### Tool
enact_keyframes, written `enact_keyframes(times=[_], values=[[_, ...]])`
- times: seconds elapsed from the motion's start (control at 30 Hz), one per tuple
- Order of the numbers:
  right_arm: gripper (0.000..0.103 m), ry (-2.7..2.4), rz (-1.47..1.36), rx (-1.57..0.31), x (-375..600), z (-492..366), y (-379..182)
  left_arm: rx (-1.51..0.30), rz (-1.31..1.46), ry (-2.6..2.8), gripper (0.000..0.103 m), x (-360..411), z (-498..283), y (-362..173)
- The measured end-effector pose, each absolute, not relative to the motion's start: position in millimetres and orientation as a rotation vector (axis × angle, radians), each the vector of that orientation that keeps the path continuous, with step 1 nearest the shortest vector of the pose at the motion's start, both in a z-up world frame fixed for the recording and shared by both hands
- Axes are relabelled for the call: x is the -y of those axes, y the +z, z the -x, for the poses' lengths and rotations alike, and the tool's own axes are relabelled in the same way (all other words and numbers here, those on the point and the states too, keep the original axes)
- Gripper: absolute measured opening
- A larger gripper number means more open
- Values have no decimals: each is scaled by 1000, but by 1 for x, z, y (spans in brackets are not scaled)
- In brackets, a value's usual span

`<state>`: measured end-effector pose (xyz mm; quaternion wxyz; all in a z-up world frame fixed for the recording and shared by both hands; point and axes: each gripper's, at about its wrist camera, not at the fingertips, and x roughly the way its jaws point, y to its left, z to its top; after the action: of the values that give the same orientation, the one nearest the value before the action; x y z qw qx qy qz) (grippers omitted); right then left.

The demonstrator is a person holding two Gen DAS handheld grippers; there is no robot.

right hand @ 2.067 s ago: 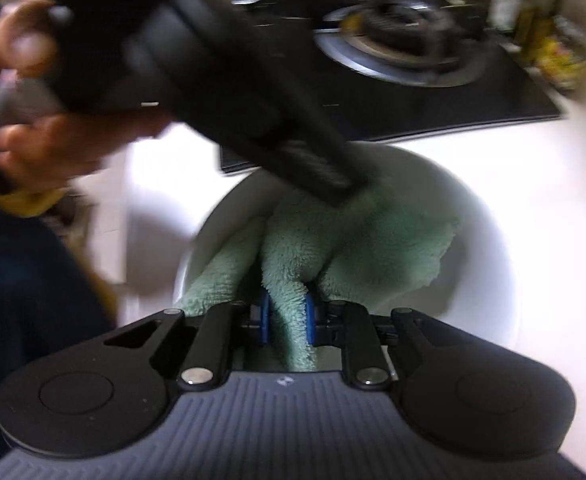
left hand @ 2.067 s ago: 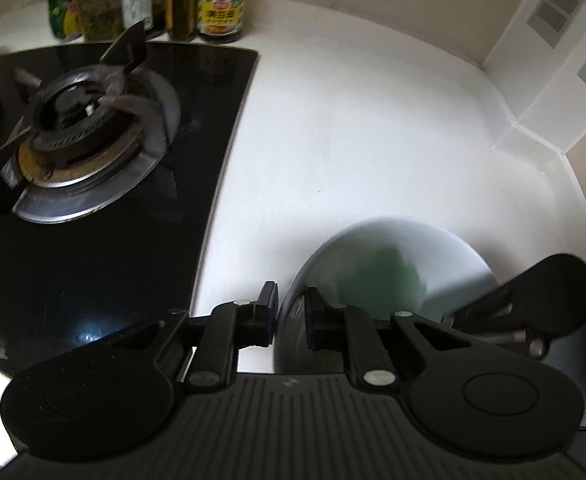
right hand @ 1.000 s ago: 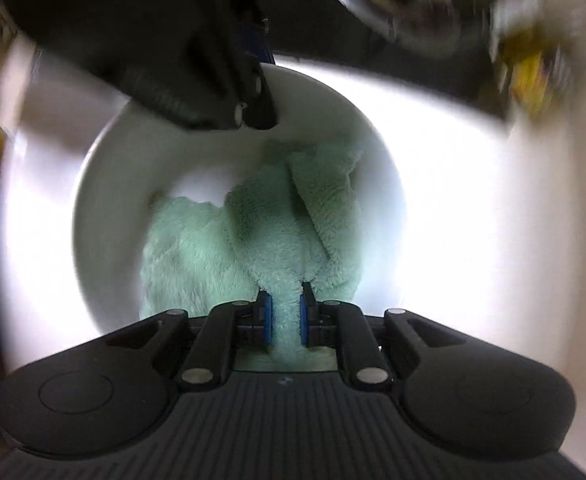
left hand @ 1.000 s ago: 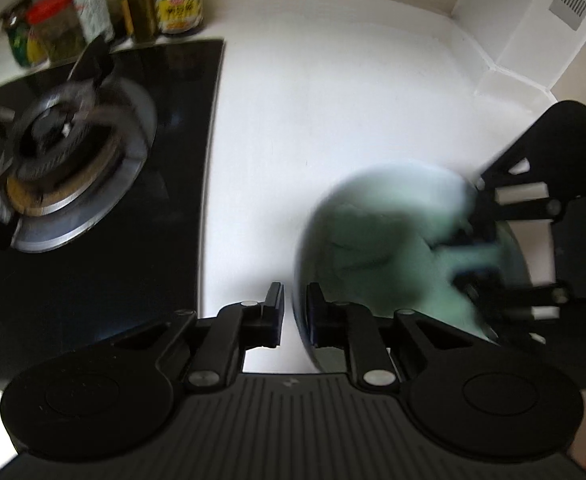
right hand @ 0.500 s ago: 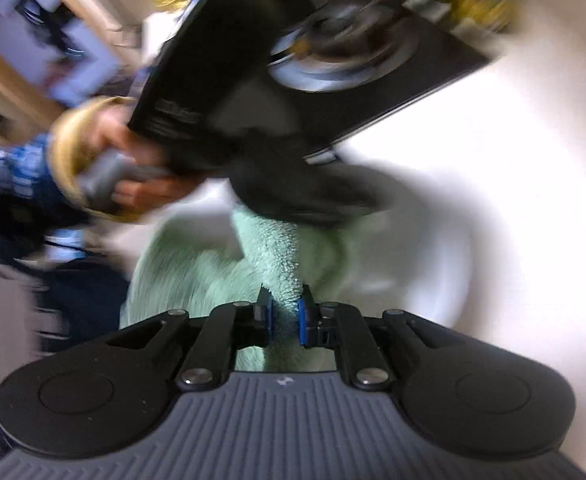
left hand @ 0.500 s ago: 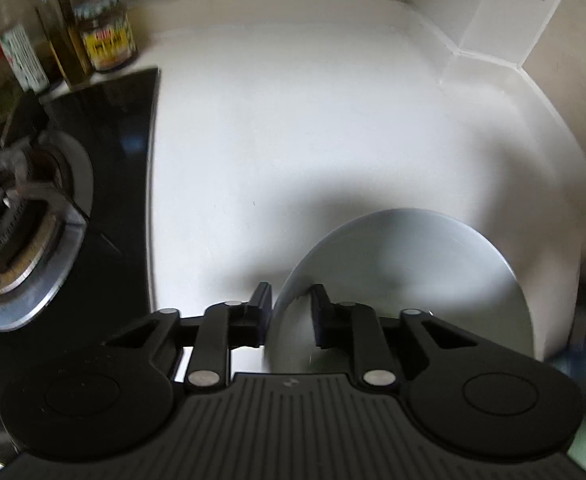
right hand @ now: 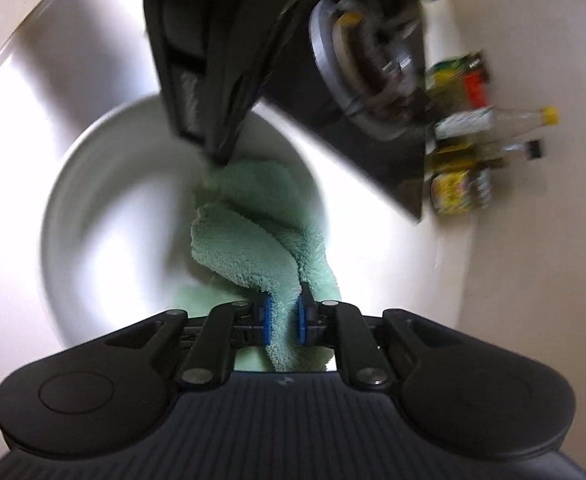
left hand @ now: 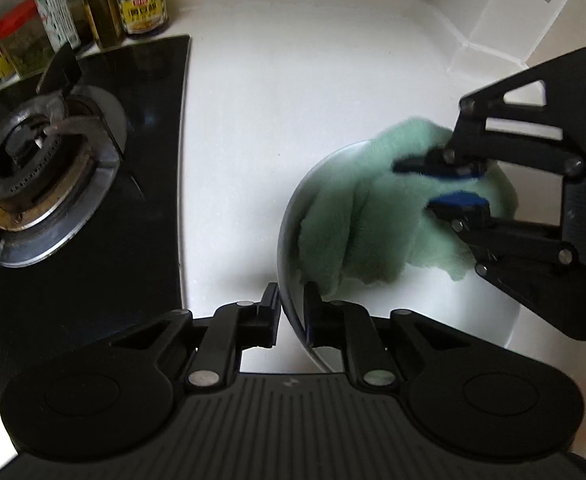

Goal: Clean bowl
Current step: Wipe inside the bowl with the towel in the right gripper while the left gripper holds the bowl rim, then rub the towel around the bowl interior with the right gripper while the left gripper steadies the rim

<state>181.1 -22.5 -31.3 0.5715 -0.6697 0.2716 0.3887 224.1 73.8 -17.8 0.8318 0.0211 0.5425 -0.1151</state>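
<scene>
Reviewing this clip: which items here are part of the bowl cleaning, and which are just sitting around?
In use:
- white bowl, rim pinched by the left gripper
- green cloth, clamped in the right gripper, lying inside the bowl

Just lying about:
- gas burner on the black stovetop
- jars and bottles behind the stovetop
- white counter
</scene>
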Motion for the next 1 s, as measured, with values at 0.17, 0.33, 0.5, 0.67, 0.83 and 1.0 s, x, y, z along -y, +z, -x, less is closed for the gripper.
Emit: enact_keyframes(times=[0.17, 0.33, 0.5, 0.67, 0.83, 1.0], values=[[10, 900, 1295, -1080, 16, -218, -18, -1092, -55, -204, 16, -68, -229, -20], [11, 1041, 849, -1414, 40, -245, -2, -1055, -97, -203, 26, -51, -242, -20], [10, 1130, 500, -1390, 66, -244, 27, -1062, -129, -239, 30, -43, -254, -20], [10, 1027, 558, -1135, 96, -236, 69, -1143, -6, -269, 14, -64, -259, -15], [10, 993, 869, -794, 67, -217, 61, -1179, 63, -239, 10, -82, -241, -8], [10, 1093, 1281, -549, 43, -189, 17, -1228, 100, -224, 12, -81, -228, -22]])
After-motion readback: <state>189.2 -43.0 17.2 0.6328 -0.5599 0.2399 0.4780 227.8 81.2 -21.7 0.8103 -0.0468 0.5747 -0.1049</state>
